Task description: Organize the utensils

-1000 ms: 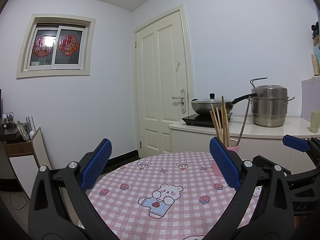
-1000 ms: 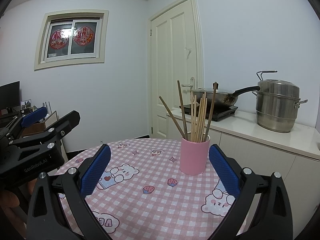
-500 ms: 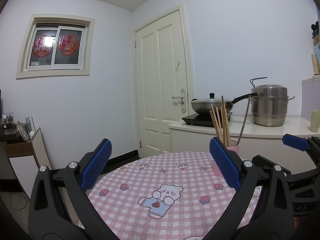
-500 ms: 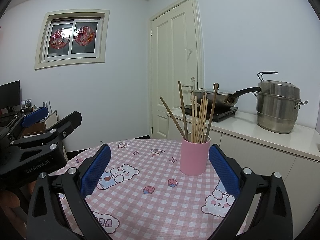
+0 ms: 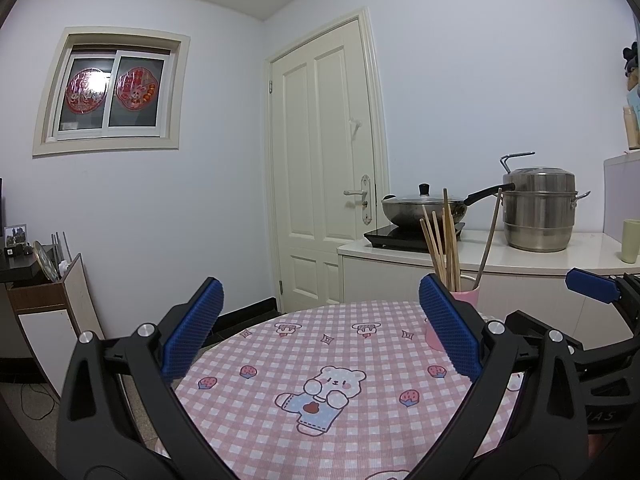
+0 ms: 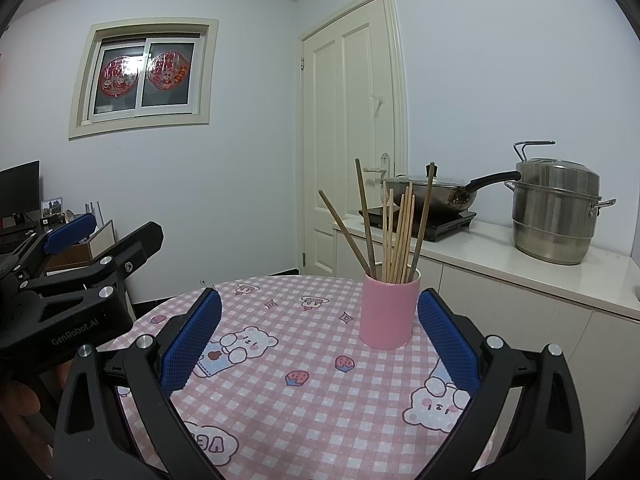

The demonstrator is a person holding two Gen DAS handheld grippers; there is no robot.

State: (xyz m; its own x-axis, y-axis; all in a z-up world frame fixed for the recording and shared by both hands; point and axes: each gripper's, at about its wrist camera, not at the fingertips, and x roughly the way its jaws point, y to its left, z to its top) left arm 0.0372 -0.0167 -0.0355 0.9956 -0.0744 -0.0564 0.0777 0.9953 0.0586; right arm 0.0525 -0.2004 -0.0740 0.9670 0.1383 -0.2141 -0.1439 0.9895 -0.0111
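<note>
Both grippers, left (image 5: 320, 334) and right (image 6: 319, 334), hover with jaws wide and empty above a pink-checked table (image 6: 304, 364) holding a cup (image 6: 389, 310) of chopsticks (image 6: 396, 236).

Pink cup (image 6: 387, 312), pink-checked bear-print tablecloth (image 6: 304, 364), blue-padded black claws
</note>
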